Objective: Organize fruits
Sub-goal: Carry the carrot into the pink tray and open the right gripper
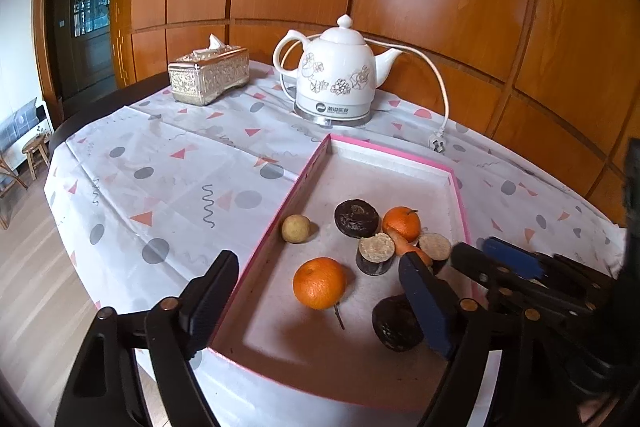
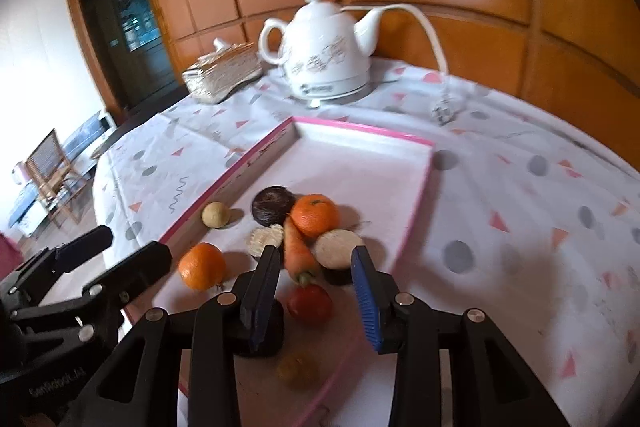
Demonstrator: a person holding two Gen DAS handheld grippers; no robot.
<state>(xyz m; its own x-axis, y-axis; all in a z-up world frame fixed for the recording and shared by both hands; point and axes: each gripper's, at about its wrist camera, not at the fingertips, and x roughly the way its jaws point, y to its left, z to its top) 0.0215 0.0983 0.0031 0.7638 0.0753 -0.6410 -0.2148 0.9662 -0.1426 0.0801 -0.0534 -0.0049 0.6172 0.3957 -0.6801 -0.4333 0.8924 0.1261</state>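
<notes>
Fruits and other produce lie in a shallow pink-rimmed tray (image 2: 416, 211) on a patterned tablecloth (image 2: 520, 195). Nearest the lens in the right wrist view, low in the frame, a blurred yellowish fruit (image 2: 298, 367) sits below the right gripper (image 2: 316, 281), whose jaws are spread wide and grasp nothing. Between its fingers lies a red tomato (image 2: 310, 303), with a dark round piece (image 2: 264, 331) partly hidden behind the left finger. Just above, a carrot (image 2: 298, 247) runs between two pale-topped cut pieces (image 2: 338, 247), touching an orange (image 2: 314, 215) behind it. Another orange (image 2: 202, 265) sits apart at centre left, a small tan fruit (image 2: 216, 215) beside the tray's left wall. The left gripper (image 1: 316, 291), also released and empty, straddles that wall in the left wrist view. Farther up stand a white kettle (image 1: 336, 75) and a tissue box (image 1: 210, 75), upper centre.
</notes>
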